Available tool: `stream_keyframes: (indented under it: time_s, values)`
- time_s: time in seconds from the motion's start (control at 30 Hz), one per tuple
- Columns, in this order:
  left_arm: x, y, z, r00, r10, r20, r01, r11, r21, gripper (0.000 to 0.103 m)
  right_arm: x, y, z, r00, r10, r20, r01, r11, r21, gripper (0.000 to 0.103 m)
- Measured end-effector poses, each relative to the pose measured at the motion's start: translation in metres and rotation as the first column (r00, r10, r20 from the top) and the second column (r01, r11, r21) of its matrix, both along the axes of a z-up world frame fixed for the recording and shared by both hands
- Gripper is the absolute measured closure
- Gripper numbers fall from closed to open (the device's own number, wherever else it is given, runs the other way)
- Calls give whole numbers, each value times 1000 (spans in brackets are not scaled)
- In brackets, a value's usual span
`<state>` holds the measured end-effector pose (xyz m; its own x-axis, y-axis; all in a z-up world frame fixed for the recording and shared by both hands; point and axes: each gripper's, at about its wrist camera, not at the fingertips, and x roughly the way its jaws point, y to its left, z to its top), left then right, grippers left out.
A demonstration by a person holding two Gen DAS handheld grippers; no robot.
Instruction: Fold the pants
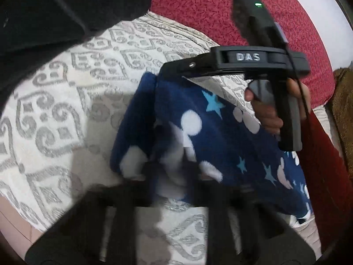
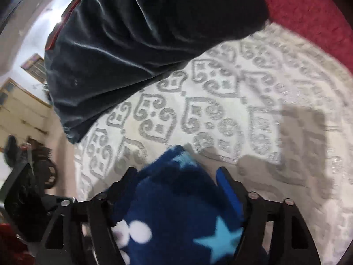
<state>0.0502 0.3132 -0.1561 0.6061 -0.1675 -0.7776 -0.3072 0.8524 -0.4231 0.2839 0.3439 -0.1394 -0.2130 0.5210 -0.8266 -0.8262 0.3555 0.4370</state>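
Observation:
The pants [image 1: 198, 137] are dark blue fleece with white mouse heads and light blue stars. They hang bunched above a white cloth with a grey pattern [image 1: 66, 101]. My left gripper [image 1: 174, 172] is shut on the near edge of the pants; its fingers are blurred. My right gripper [image 1: 169, 70] shows in the left wrist view, shut on the far corner of the pants, with a hand on its handle. In the right wrist view the pants [image 2: 181, 209] fill the space between the right gripper's fingers [image 2: 176, 176].
A dark velvet garment [image 2: 143, 44] lies at the far edge of the patterned cloth [image 2: 242, 110]; it also shows in the left wrist view [image 1: 55, 11]. A red bedspread [image 1: 220, 6] lies beyond. A cupboard [image 2: 19, 110] stands at the left.

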Motion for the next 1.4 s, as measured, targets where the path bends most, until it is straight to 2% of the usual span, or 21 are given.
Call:
stream_keyframes:
  time_s: [0.03, 0.07, 0.1, 0.13, 0.27, 0.33, 0.37, 0.47, 0.5, 0.53, 0.6, 0.63, 0.67, 0.7, 0.77, 0.83, 0.97, 1.1, 1.23, 1.4]
  values:
    - [0, 1, 1, 1000, 9, 9, -9, 1000, -7, 93, 0, 2, -4, 1000, -2, 6, 2, 1000, -13, 34]
    - [-3, 2, 5, 999, 18, 30, -17, 1000, -13, 94, 0, 4, -7, 1000, -8, 20, 9, 1000, -29, 80]
    - [-4, 3, 8, 999, 20, 43, -20, 1000, -9, 95, -1, 3, -10, 1000, -16, 8, 16, 999, -43, 96]
    - [-7, 3, 13, 998, 21, 60, -21, 1000, 2, 95, 0, 0, -9, 999, -42, -15, 42, 999, -29, 95]
    - [-19, 2, 34, 994, 22, 110, -26, 999, 37, 95, -9, -9, 25, 999, -49, 22, 47, 994, 99, 95]
    - [-22, 3, 39, 994, 23, 107, -31, 997, 72, 94, -12, -1, 31, 999, -24, 48, 19, 994, 104, 94]
    - [-22, 4, 36, 995, 29, 95, -37, 996, 87, 89, -13, 5, 29, 998, -15, 65, 10, 997, 82, 90]
    - [-18, 10, 13, 995, 95, -30, -89, 985, 150, 75, -9, 24, 2, 997, -42, 72, 45, 998, -37, 76]
    - [-19, 12, 8, 994, 97, -55, -88, 986, 144, 64, -7, 25, -6, 996, -64, 69, 69, 995, -76, 75]
    - [-21, 13, 6, 993, 99, -62, -90, 988, 129, 59, -6, 21, -8, 994, -90, 60, 95, 992, -84, 73]
    - [-27, 14, 4, 994, 99, -50, -93, 990, 102, 42, -6, 2, 0, 989, -136, 63, 138, 990, -41, 64]
    - [-27, 14, 4, 995, 87, -49, -82, 992, 92, 41, -6, -7, 6, 984, -160, 77, 162, 987, -21, 52]
    - [-26, 14, 4, 996, 76, -52, -71, 994, 85, 41, -6, -19, 15, 976, -193, 102, 194, 981, 0, 43]
    - [-23, 14, 1, 996, 68, -58, -64, 995, 75, 41, -8, -33, 24, 967, -221, 124, 220, 975, 23, 41]
    - [-18, 14, -5, 995, 68, -68, -64, 996, 56, 41, -14, -53, 35, 962, -238, 137, 236, 971, 33, 40]
    - [-11, 14, -9, 994, 83, -66, -80, 996, 48, 41, -26, -71, 38, 955, -246, 166, 250, 968, -4, 40]
    - [-3, 10, -7, 995, 82, -62, -79, 995, 58, 42, -59, -115, 28, 947, -262, 183, 279, 957, -75, 40]
    - [-3, 4, -7, 995, 72, -73, -65, 993, 95, 59, -78, -162, 10, 933, -348, 95, 356, 930, -85, 40]
    - [-2, -2, -1, 995, 63, -73, -53, 990, 130, 68, -78, -184, -16, 907, -420, 45, 422, 899, -120, 40]
    - [1, -15, 12, 995, 53, -80, -33, 974, 224, 76, -90, -196, -6, 851, -521, 57, 524, 849, -67, 40]
